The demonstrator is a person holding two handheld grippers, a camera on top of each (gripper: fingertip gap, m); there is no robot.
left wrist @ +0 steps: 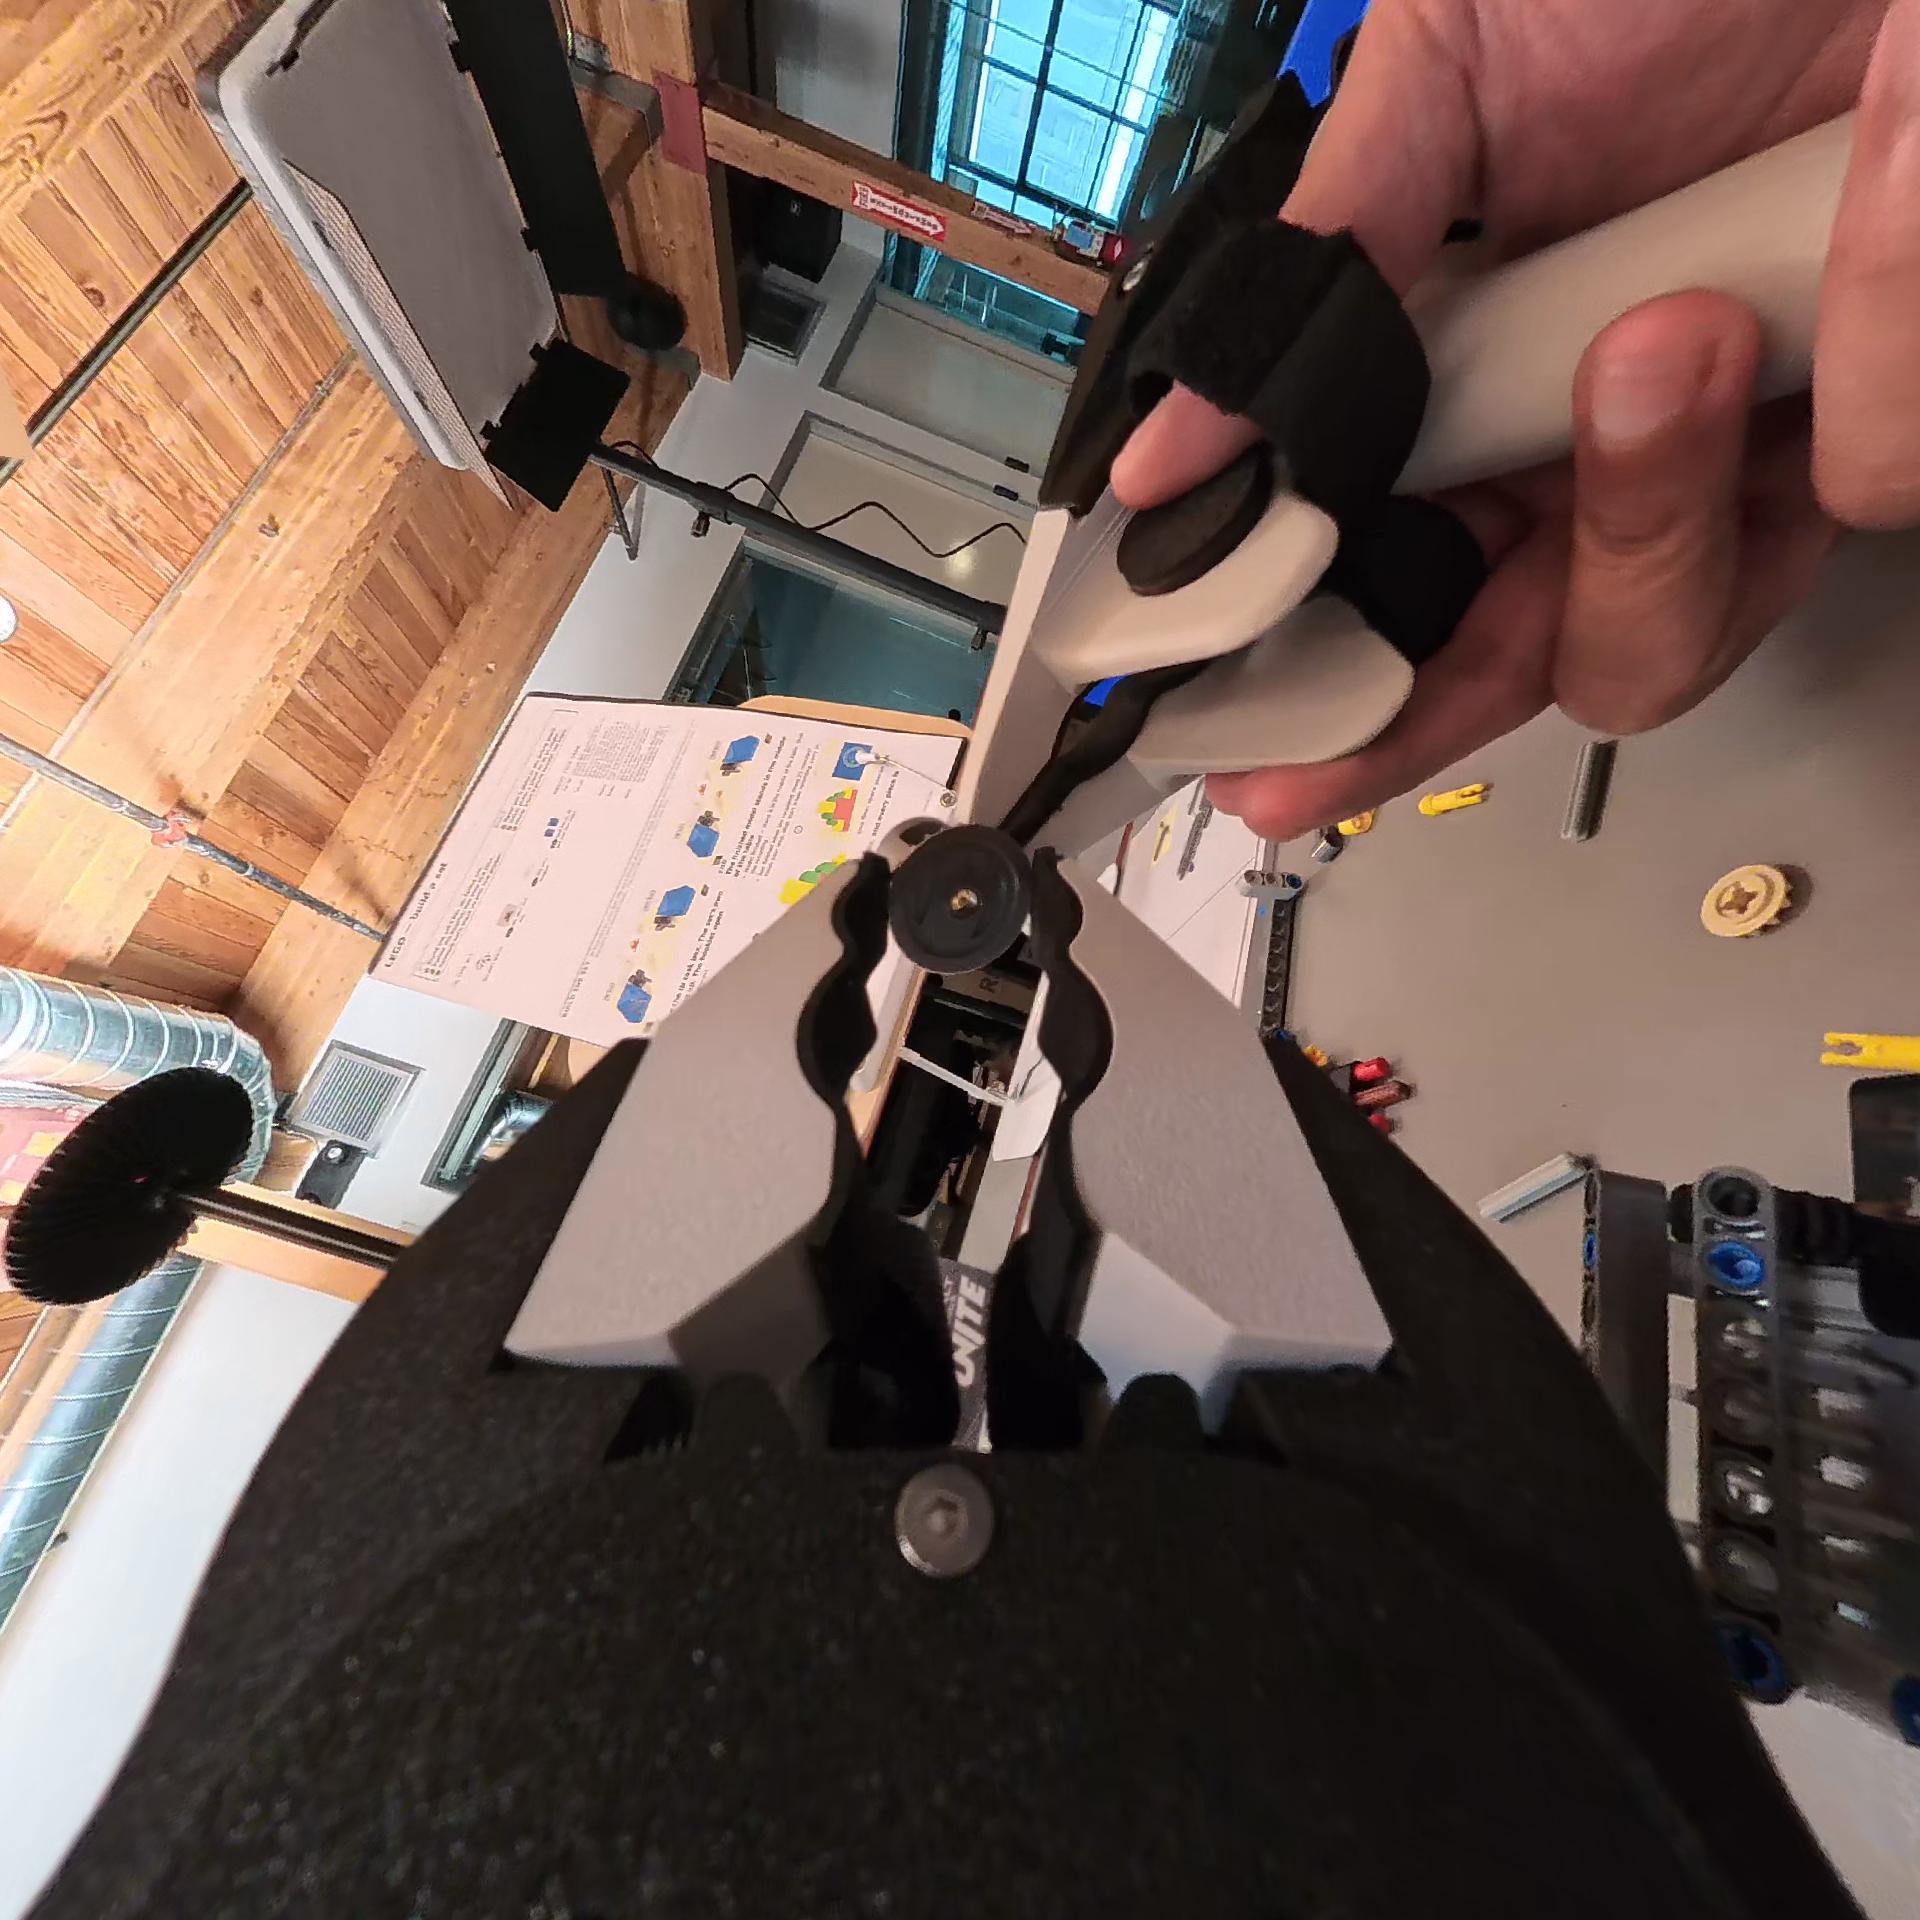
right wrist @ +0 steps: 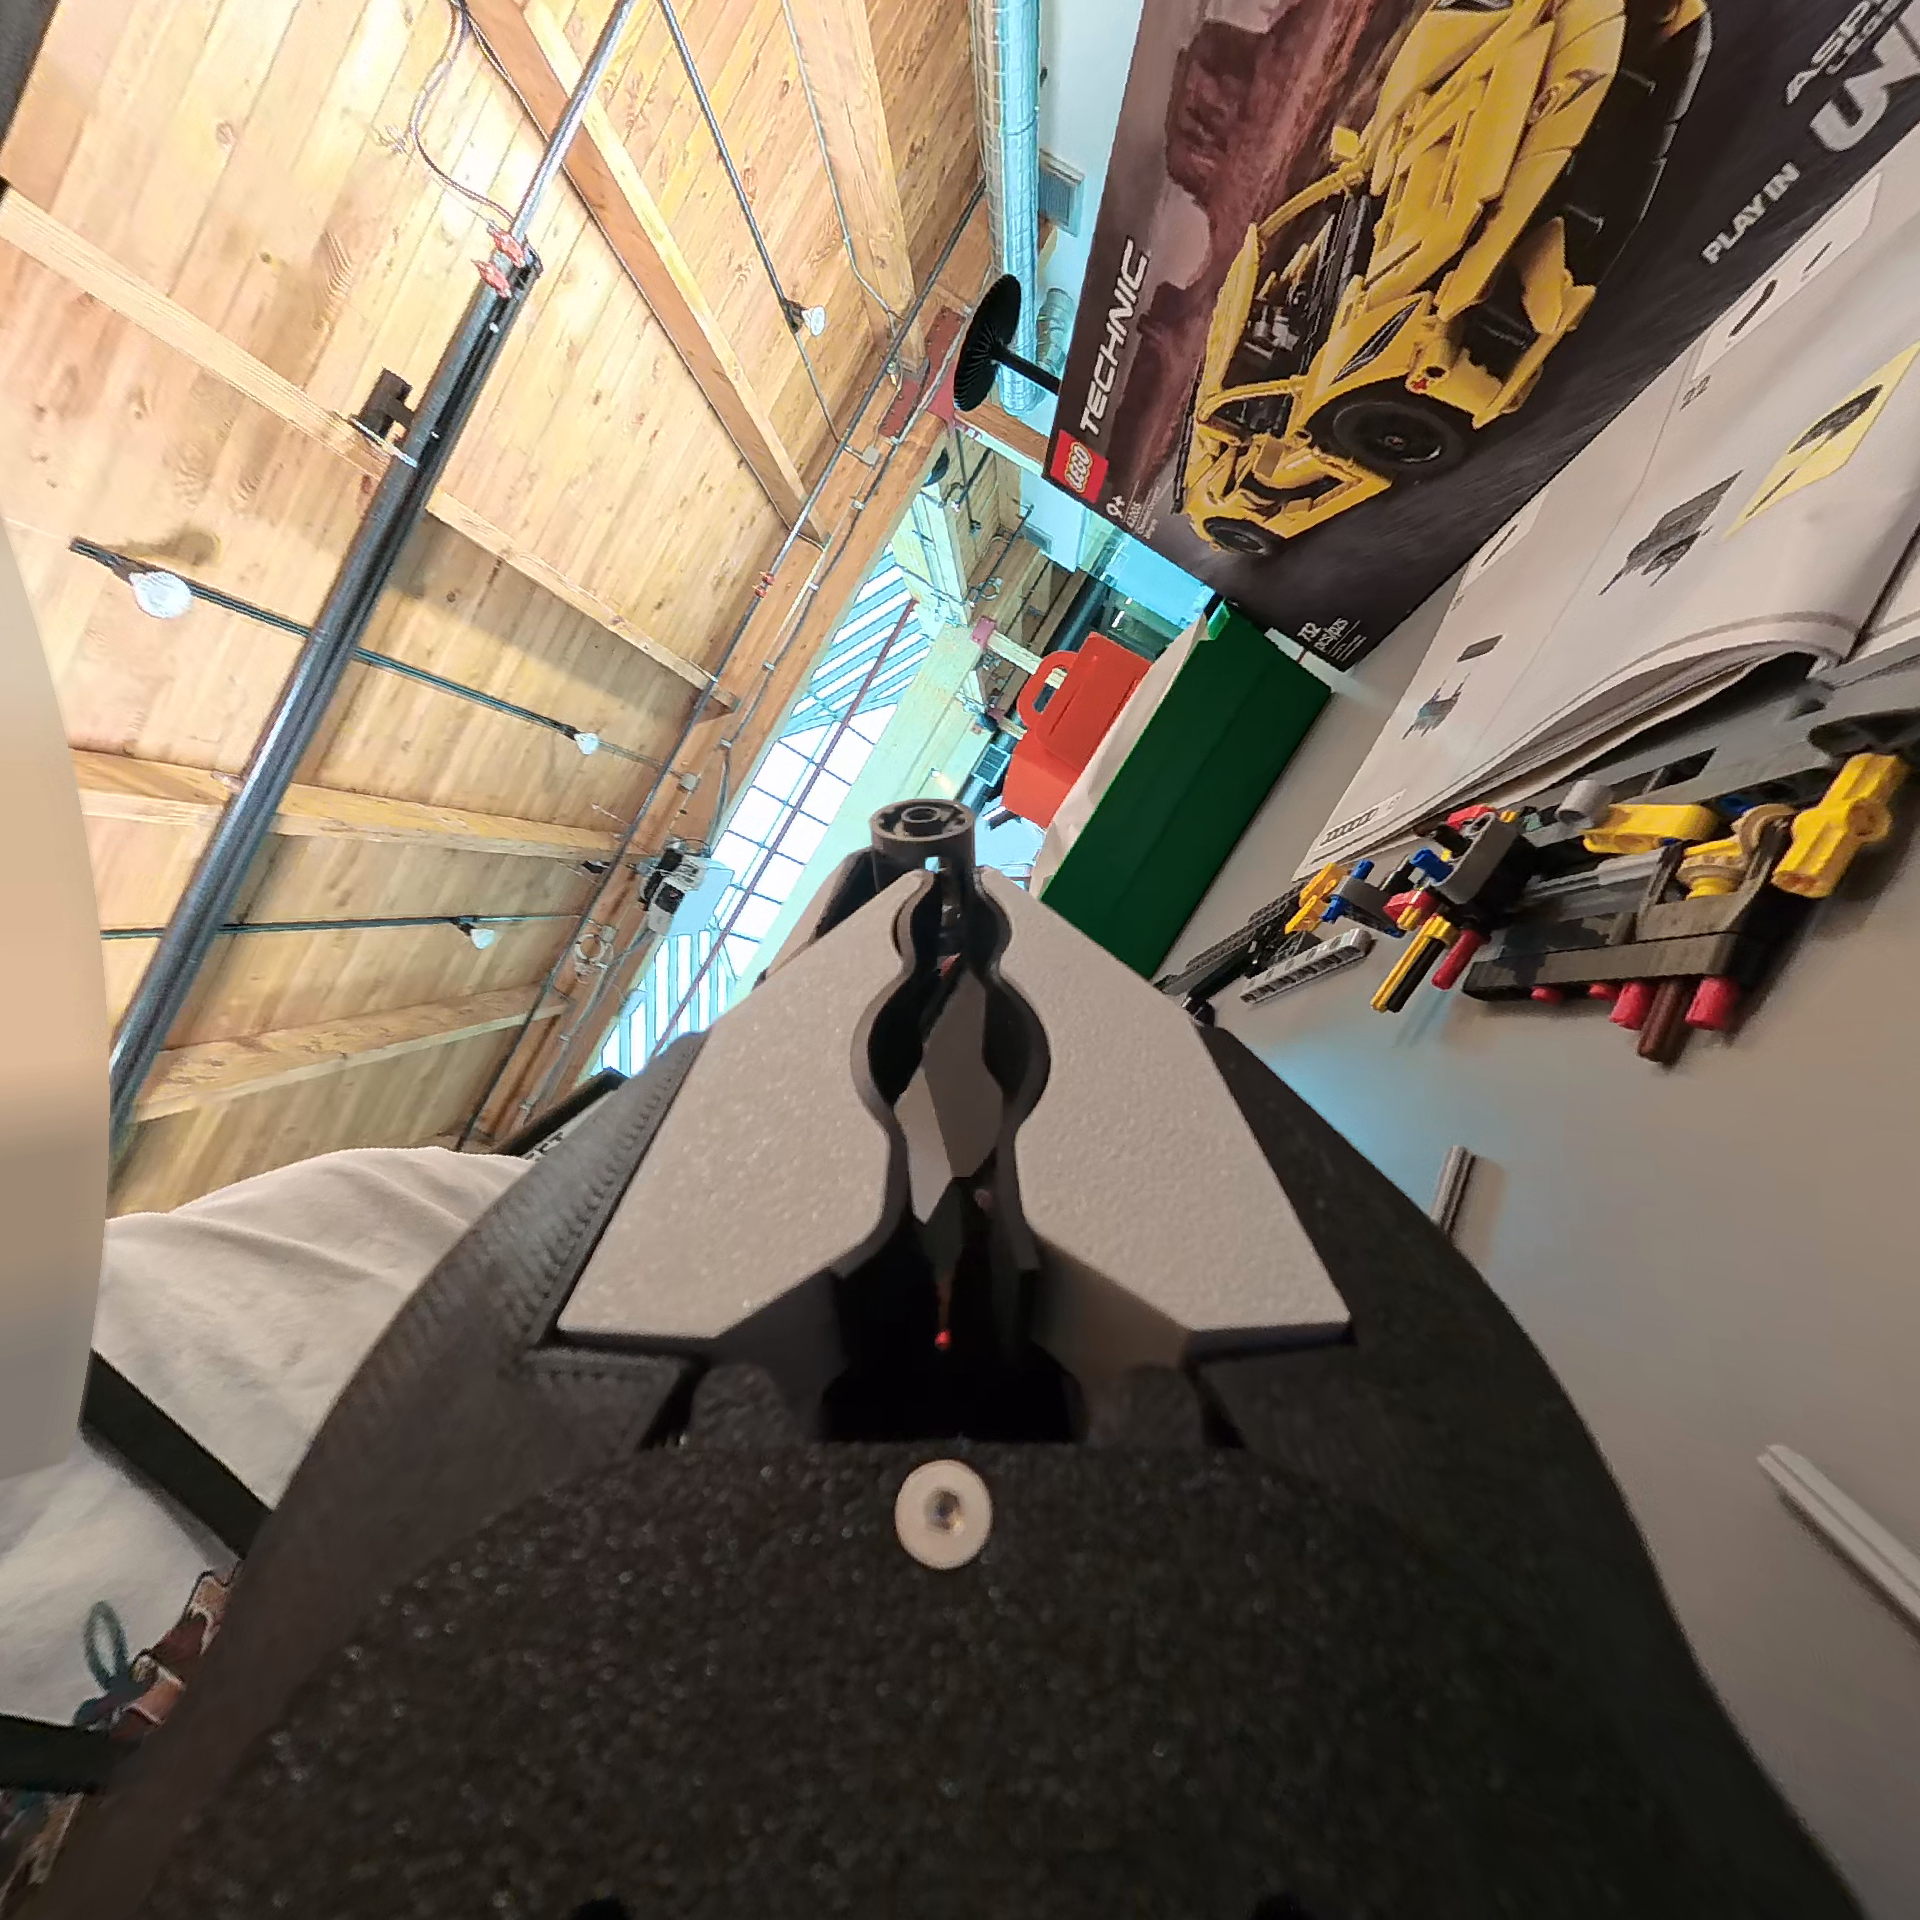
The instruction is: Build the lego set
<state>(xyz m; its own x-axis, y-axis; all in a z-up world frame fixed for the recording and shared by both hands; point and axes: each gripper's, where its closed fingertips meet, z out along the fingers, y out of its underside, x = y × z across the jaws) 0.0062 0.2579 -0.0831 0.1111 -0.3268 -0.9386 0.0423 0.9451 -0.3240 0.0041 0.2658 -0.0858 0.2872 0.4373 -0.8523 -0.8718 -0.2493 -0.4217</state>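
In the left wrist view my left gripper [left wrist: 956, 896] has its fingertips closed on the sides of a small black round disc [left wrist: 958, 914] with a brass centre, held in the air. My right gripper [left wrist: 1029, 823], held by a hand [left wrist: 1621, 582], comes in from the upper right, and its closed tips meet the disc with a thin black part between them. In the right wrist view my right gripper [right wrist: 940, 883] is shut on a thin dark piece, and a black round piece [right wrist: 920, 826] sticks out past its tips. The left gripper does not show clearly there.
The grey table [left wrist: 1558, 1039] carries a tan round gear [left wrist: 1751, 902], yellow pins [left wrist: 1452, 800], a grey axle [left wrist: 1588, 790] and a dark beam assembly with blue pins [left wrist: 1745, 1403]. The set box [right wrist: 1403, 312], open booklet [right wrist: 1662, 540], partly built chassis [right wrist: 1621, 904] and a green box [right wrist: 1184, 790] lie at the right. My left and right fingertips are right by each other.
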